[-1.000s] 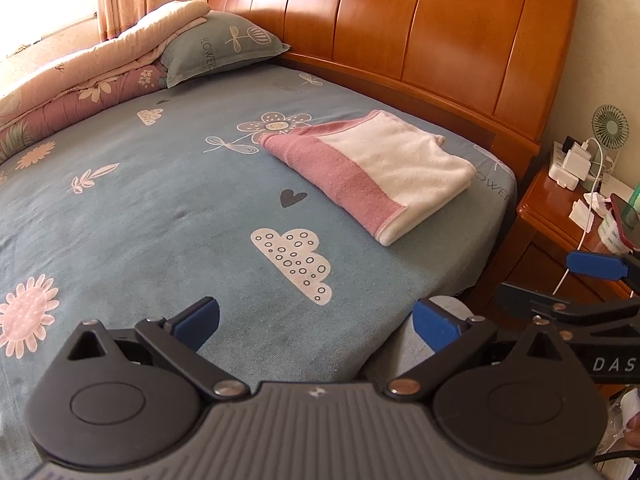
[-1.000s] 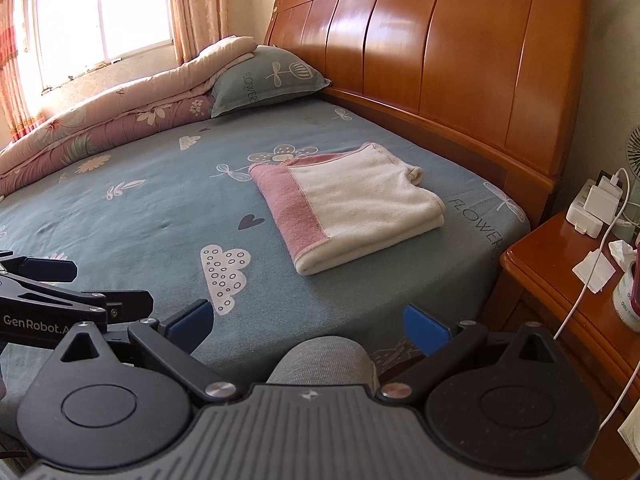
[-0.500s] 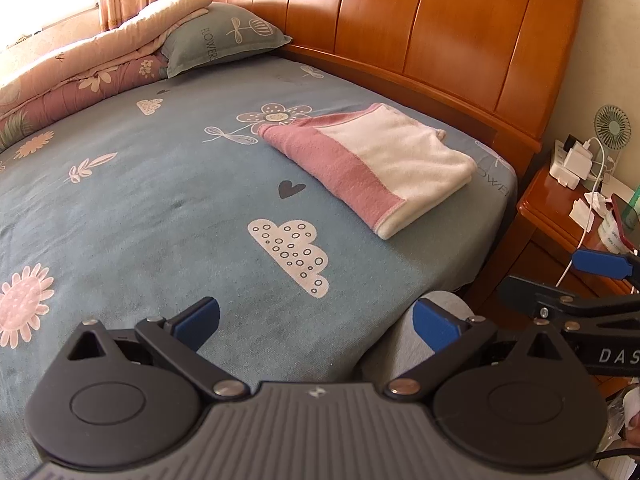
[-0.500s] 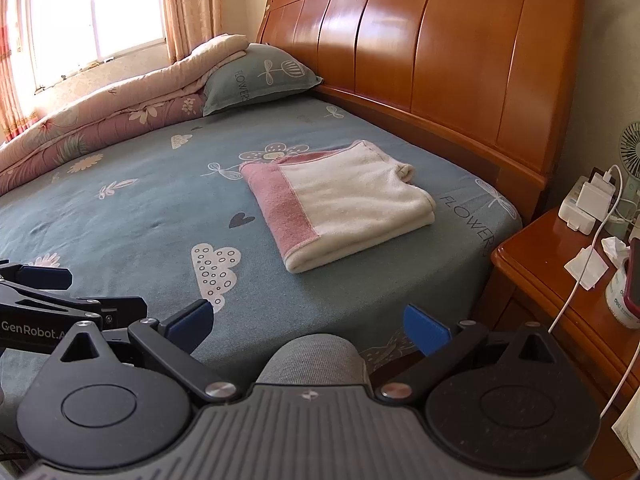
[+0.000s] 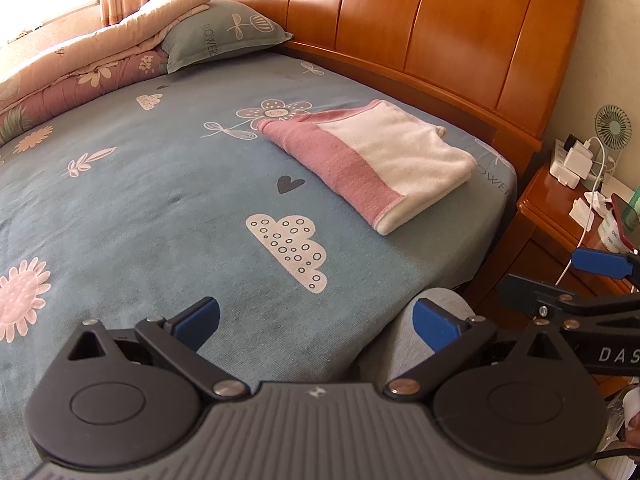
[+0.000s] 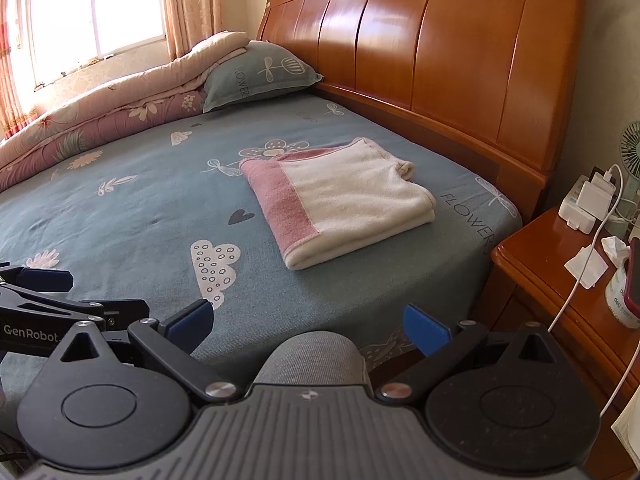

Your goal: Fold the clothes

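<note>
Sunlit bedroom, blue patterned bedsheet (image 5: pixel 168 208). Left gripper (image 5: pixel 316 316) and right gripper (image 6: pixel 308 318) hang at the bed's near edge, fingers spread wide, holding nothing. Beyond them the folded pink-and-white towel (image 6: pixel 340 200) lies near the wooden headboard (image 6: pixel 440 52). Pinching only the top layer could, I reckon, drag the neat fold apart.
</note>
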`<action>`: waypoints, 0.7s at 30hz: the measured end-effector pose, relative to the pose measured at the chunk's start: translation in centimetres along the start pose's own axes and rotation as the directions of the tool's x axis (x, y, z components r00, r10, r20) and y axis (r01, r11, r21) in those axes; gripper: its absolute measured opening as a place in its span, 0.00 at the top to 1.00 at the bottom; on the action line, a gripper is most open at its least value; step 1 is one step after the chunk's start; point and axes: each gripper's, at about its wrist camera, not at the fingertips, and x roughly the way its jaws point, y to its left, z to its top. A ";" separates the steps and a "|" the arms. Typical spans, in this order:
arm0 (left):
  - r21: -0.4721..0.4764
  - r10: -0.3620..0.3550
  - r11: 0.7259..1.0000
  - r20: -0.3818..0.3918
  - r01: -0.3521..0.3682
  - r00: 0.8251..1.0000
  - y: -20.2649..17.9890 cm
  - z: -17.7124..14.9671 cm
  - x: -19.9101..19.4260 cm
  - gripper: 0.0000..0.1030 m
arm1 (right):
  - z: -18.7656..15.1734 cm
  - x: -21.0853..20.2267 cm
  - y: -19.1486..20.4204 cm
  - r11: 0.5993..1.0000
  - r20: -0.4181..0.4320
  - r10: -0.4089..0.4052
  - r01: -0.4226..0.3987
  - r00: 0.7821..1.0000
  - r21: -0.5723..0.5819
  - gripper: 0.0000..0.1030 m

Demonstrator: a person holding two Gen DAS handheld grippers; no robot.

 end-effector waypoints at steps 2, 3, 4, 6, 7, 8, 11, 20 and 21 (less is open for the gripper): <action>0.001 -0.002 1.000 0.001 0.002 1.000 0.0 0.0 0.0 0.01 | 0.0 0.0 0.0 1.000 0.000 -0.001 0.001 1.000 0.001 0.00; 0.001 -0.003 1.000 0.002 0.003 1.000 0.0 0.0 0.0 0.01 | 0.0 0.0 0.0 1.000 0.000 -0.001 0.001 1.000 0.001 0.00; 0.001 -0.004 1.000 0.003 0.004 1.000 0.0 0.0 0.0 0.01 | 0.0 0.0 0.0 1.000 0.000 -0.001 0.001 1.000 0.002 0.00; 0.006 -0.005 1.000 0.003 0.005 1.000 -0.1 -0.1 0.0 0.01 | 0.0 0.0 -0.1 1.000 0.000 0.000 0.000 1.000 0.005 0.00; 0.008 -0.005 1.000 0.002 0.005 1.000 -0.2 -0.1 0.0 0.01 | 0.0 0.0 -0.1 1.000 0.000 0.000 0.000 1.000 0.007 0.00; 0.010 -0.006 1.000 0.002 0.006 1.000 -0.2 -0.2 0.0 0.01 | 0.0 0.0 -0.1 1.000 0.000 0.001 -0.001 1.000 0.008 0.00; 0.014 -0.007 1.000 0.001 0.007 1.000 -0.3 -0.3 -0.1 0.01 | 0.0 0.1 -0.1 1.000 0.001 -0.004 0.004 1.000 0.007 0.00; 0.012 -0.010 1.000 0.006 0.010 1.000 -0.4 -0.3 -0.1 0.01 | -0.1 0.0 -0.1 1.000 0.003 -0.008 0.008 1.000 0.007 0.00; 0.011 -0.010 1.000 0.007 0.010 1.000 -0.3 -0.3 -0.1 0.01 | -0.1 0.0 -0.1 1.000 0.003 -0.008 0.008 1.000 0.006 0.00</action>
